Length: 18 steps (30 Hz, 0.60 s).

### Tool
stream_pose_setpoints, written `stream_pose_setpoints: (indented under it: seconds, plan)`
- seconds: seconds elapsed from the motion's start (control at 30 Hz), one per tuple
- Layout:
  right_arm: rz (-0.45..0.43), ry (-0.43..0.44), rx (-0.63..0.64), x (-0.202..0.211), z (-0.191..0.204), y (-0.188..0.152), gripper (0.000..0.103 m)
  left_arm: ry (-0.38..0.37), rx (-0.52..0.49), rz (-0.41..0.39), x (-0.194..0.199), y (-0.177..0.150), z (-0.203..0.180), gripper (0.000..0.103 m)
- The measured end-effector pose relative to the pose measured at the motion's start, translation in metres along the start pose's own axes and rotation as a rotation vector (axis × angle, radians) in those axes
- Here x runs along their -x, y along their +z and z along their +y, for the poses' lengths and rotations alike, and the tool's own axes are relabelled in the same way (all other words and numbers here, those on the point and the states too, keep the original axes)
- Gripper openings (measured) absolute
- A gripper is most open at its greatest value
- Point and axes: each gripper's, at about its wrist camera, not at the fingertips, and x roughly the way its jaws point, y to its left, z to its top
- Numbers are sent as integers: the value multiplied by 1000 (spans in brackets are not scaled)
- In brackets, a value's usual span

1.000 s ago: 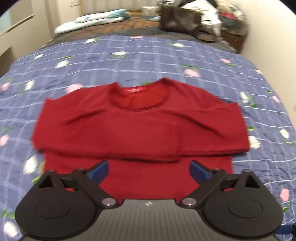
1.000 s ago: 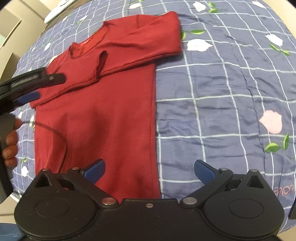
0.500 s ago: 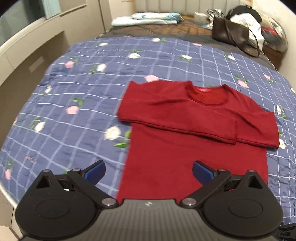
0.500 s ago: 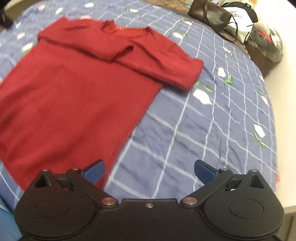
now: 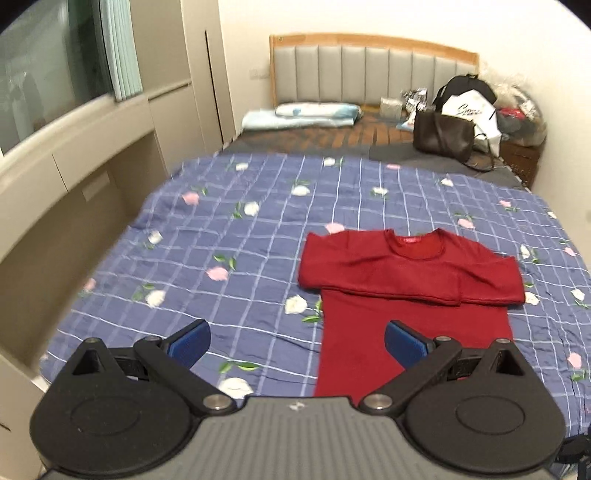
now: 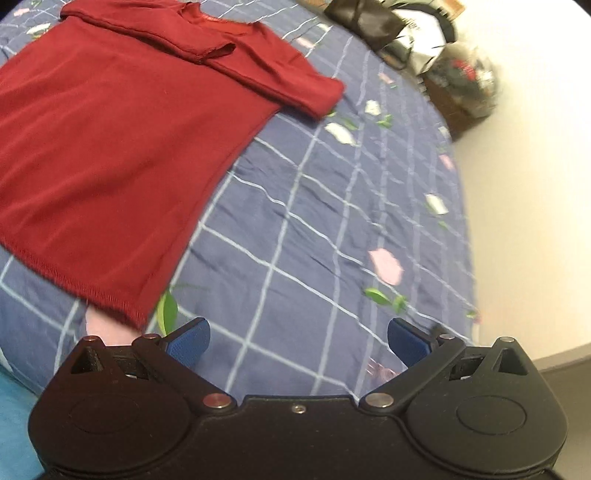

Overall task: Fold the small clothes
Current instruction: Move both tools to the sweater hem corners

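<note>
Looking along the left gripper (image 5: pixel 297 338), the red sweater (image 5: pixel 410 295) is lying flat on the blue checked quilt (image 5: pixel 229 236), toward the right side of the bed, neck opening pointing at the headboard (image 5: pixel 373 70) and both sleeves lying folded across the chest. The hem is sitting nearest the camera, partly hidden behind the tool. The risk here, as I judge it, is pinching quilt together with knit: the sweater is lying flush on soft bedding, so a grab at the hem could be dragging the cover up and spoiling the sleeve folds. The left gripper's jaws are standing spread wide, holding nothing and touching nothing.

Turning to the right wrist view, the red sweater (image 6: pixel 110 147) is filling the upper left, its hem corner (image 6: pixel 125 314) lying just ahead of the left blue pad. The folded sleeve end is overhanging the body's side edge, so lifting the hem unevenly could be pulling that sleeve loose. The right gripper (image 6: pixel 297 338) is likewise gaping fully, empty, hovering over bare quilt beside the corner. A dark bag (image 6: pixel 364 18) is sitting well apart, up the bed.
</note>
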Motion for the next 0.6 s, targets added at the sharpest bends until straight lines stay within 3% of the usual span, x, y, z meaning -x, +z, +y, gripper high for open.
stream_pose_setpoints:
  seconds: [0.17, 0.33, 0.6]
  plan:
    - [-54, -37, -14, 36, 22, -19, 102, -24, -83, -9, 24, -23, 9, 103]
    - [-143, 32, 58, 80, 54, -27, 102, -69, -102, 97, 12, -54, 4, 103]
    - [-176, 127, 248, 116, 106, -33, 102, -123, -162, 206, -10, -103, -11, 103]
